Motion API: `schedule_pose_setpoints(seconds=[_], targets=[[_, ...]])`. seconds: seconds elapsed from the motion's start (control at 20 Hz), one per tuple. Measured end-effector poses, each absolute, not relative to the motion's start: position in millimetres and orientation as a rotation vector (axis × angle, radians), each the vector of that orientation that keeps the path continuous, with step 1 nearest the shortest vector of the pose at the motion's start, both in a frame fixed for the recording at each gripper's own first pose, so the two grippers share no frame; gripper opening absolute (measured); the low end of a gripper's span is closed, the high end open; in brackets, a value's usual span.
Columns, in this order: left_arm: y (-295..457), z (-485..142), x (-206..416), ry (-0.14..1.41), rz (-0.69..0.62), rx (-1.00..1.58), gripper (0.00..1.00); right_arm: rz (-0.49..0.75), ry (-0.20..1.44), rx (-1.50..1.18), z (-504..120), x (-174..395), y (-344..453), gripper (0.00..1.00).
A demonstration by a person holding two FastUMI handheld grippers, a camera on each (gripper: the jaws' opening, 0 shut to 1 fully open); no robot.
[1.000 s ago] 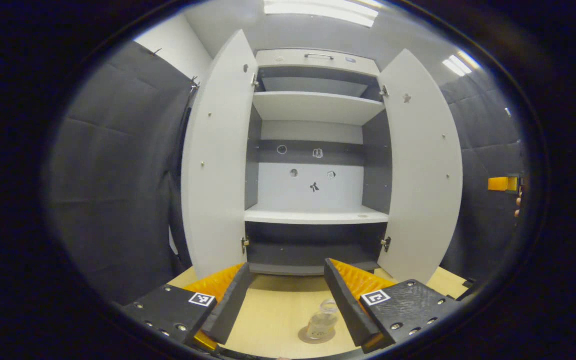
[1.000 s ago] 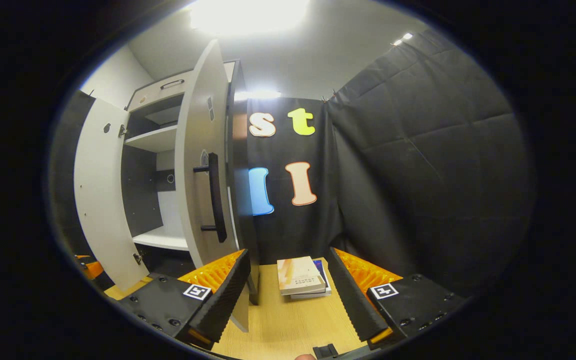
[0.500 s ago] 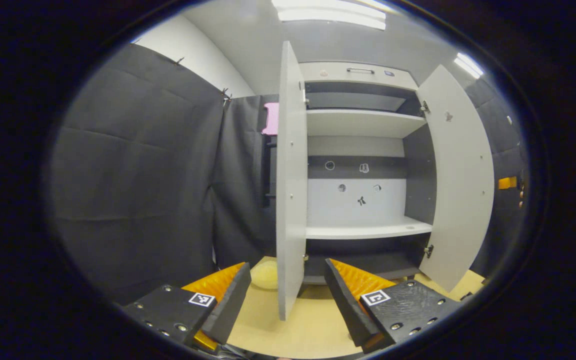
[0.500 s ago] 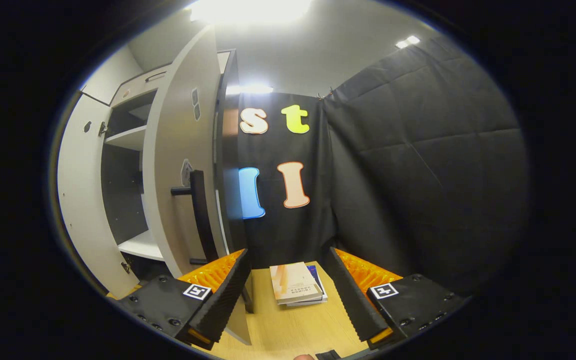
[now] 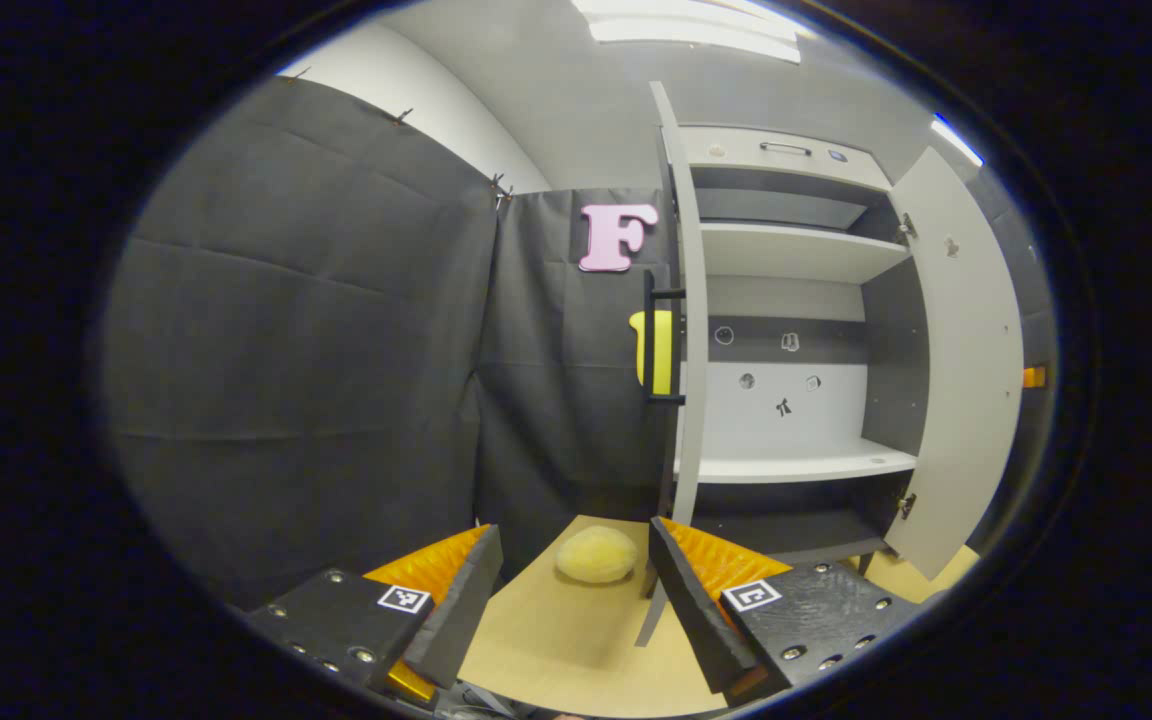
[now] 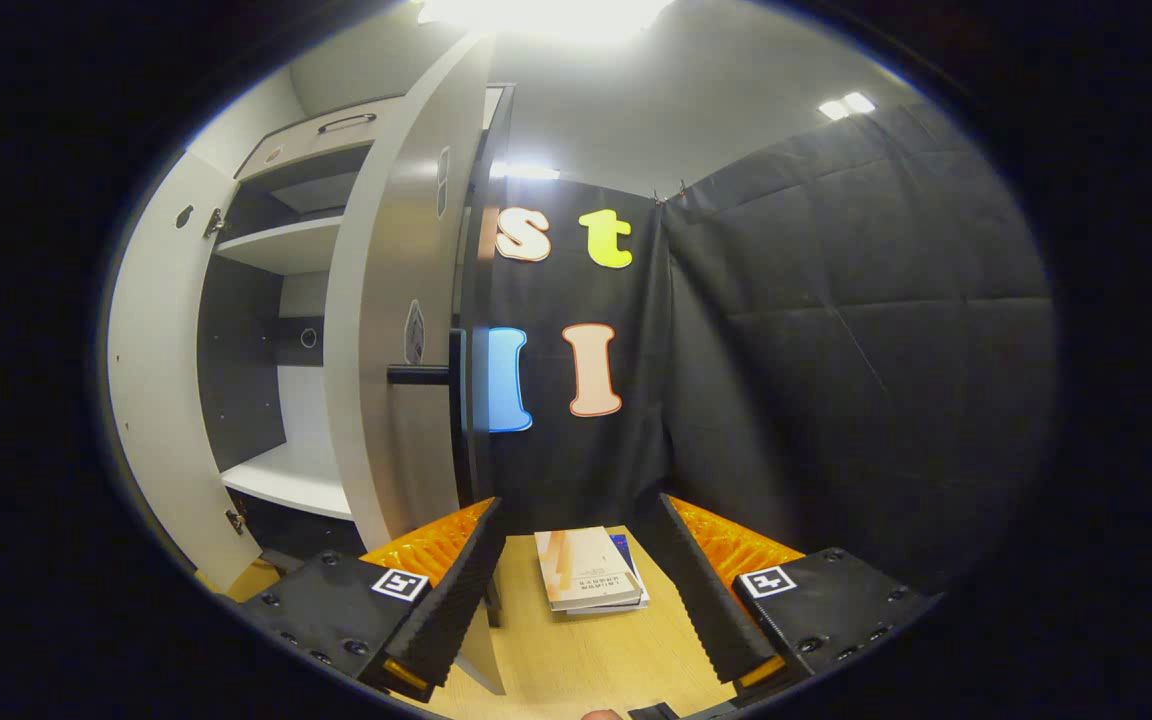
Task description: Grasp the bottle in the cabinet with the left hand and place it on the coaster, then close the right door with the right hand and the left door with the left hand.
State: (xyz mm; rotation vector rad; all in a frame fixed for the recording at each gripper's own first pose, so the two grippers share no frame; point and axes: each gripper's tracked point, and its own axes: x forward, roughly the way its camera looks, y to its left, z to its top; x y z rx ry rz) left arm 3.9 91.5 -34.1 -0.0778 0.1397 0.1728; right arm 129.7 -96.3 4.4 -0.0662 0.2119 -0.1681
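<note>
- Right door [image 6: 391,330] stands ajar beside the right gripper [image 6: 576,580], whose fingers are spread and empty, seemingly lined up to push it.
- Left gripper [image 5: 571,590], also agape and empty, faces the left door [image 5: 688,330] edge-on.
- I can't spot the bottle.

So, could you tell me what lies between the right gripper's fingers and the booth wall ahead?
In the right gripper view, a stack of books lies on the wooden tabletop, beyond the open right gripper.

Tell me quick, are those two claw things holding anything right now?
Left gripper: open, holding nothing.
Right gripper: open, holding nothing.
</note>
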Motion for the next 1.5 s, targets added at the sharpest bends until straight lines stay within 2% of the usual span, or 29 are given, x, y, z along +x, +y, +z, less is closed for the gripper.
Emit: schedule_pose_setpoints(seconds=[0.05, 0.1, 0.25, 0.3, 0.35, 0.4, 0.45, 0.5, 1.1, 1.15, 1.2, 1.35, 1.4, 1.45, 1.5], targets=[[96.3, -34.6, 6.0, 0.139, 0.176, -0.077, 0.9, -0.167, 0.216, -0.061, 2.8, 128.3, -95.0, 0.92], [100.6, -35.9, 8.6, 0.138, 0.175, -0.076, 0.91, -0.17, 0.217, -0.056, 3.2, 127.9, -93.1, 0.96], [112.8, -40.3, 14.4, 0.139, 0.177, -0.078, 0.9, -0.188, 0.223, -0.077, 3.3, 127.0, -90.8, 0.96], [115.0, -42.3, 14.9, 0.141, 0.177, -0.084, 0.91, -0.192, 0.225, -0.082, 3.8, 126.2, -89.3, 0.91], [118.4, -44.9, 17.2, 0.146, 0.175, -0.091, 0.9, -0.195, 0.227, -0.079, 3.3, 125.5, -87.5, 0.96], [120.1, -48.7, 19.1, 0.151, 0.171, -0.097, 0.9, -0.197, 0.227, -0.068, 3.3, 124.9, -84.9, 0.96], [121.1, -51.9, 21.3, 0.154, 0.168, -0.101, 0.91, -0.192, 0.232, -0.05, 3.5, 130.4, -81.6, 0.91], [123.2, -54.1, 23.9, 0.157, 0.165, -0.101, 0.9, -0.19, 0.228, -0.038, 3.7, 121.9, -75.0, 0.96], [129.0, -63.8, 44.8, 0.158, 0.1, -0.099, 0.9, -0.16, 0.228, -0.042, 1.6, 117.7, -25.4, 0.94], [129.5, -63.8, 46.7, 0.157, 0.092, -0.105, 0.91, -0.157, 0.228, -0.042, 1.1, 118.2, -20.8, 0.89], [131.7, -63.0, 48.2, 0.155, 0.088, -0.109, 0.9, -0.154, 0.228, -0.04, 1.7, 118.5, -16.5, 0.94], [135.8, -63.1, 51.7, 0.147, 0.08, -0.108, 0.89, -0.126, 0.232, -0.043, 0.3, 120.8, -0.3, 0.94], [135.9, -63.3, 52.7, 0.148, 0.078, -0.108, 0.89, -0.114, 0.233, -0.037, 0.1, 122.3, 6.2, 0.89], [136.3, -63.6, 52.8, 0.147, 0.075, -0.108, 0.89, -0.104, 0.233, -0.028, -0.8, 122.7, 12.9, 0.94], [137.5, -63.7, 53.2, 0.146, 0.074, -0.106, 0.89, -0.093, 0.233, -0.023, -0.9, 124.9, 20.1, 0.94]])
